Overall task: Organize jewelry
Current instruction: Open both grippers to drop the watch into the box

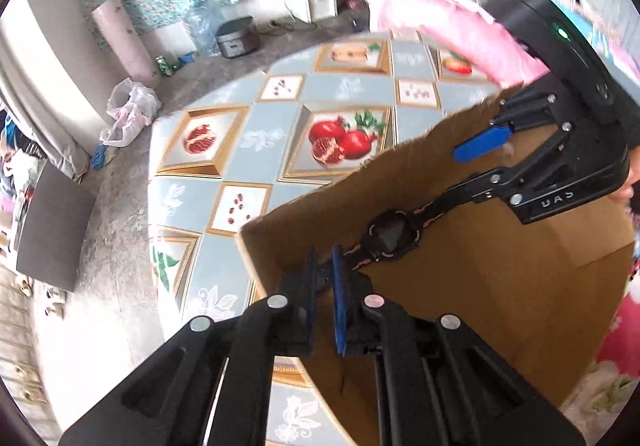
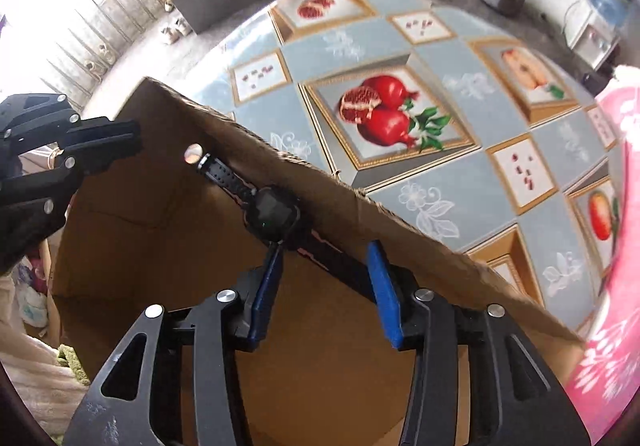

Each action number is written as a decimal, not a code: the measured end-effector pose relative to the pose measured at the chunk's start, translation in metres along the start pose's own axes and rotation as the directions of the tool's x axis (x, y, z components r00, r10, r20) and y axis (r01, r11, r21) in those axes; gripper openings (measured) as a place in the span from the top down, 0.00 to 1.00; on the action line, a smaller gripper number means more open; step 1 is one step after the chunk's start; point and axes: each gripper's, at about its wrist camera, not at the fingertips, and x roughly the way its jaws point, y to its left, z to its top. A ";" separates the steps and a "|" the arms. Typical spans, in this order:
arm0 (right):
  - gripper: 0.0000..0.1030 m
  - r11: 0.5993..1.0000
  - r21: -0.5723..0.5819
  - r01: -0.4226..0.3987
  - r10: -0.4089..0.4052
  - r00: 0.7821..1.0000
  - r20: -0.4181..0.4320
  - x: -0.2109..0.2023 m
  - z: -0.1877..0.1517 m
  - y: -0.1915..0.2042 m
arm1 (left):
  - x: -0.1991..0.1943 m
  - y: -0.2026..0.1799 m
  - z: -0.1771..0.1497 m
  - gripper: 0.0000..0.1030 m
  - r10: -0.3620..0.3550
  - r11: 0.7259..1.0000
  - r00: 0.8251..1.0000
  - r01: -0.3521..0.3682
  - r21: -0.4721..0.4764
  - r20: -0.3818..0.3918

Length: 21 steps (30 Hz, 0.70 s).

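- Black digital wristwatch with perforated rubber strap [image 1: 394,237]: stretched taut over the open brown corrugated cardboard box [image 1: 460,286], long axis diagonal between both tongs.
- Left tongs [image 1: 325,278]: blue pads clenched on one strap end.
- Right tongs [image 2: 326,278]: released, strap lying between the pads.
- Bench [image 2: 460,182]: glossy pomegranate-print oilcloth.
- No legible writing is seen on the watch.

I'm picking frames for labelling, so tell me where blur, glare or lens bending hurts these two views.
Left wrist view: the pink sleeve is motion-smeared; the watch stays fairly sharp. Right wrist view: the window top left is blown out, and the tablecloth bulges from fisheye bending.
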 end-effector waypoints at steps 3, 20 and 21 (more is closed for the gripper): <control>0.57 0.999 0.022 -0.033 0.031 0.996 0.085 -0.026 -0.020 -0.001 | -0.026 0.005 -0.011 0.92 -0.021 0.999 0.999 0.023 -0.038 0.050; 0.53 0.933 -0.080 -0.352 0.357 0.864 0.356 -0.109 -0.132 0.022 | -0.101 -0.015 -0.112 0.90 -0.102 0.976 0.979 0.133 -0.173 0.174; 0.54 0.922 -0.108 -0.373 0.387 0.861 0.331 -0.103 -0.144 0.033 | -0.102 -0.015 -0.116 0.90 -0.101 0.974 0.979 0.133 -0.181 0.176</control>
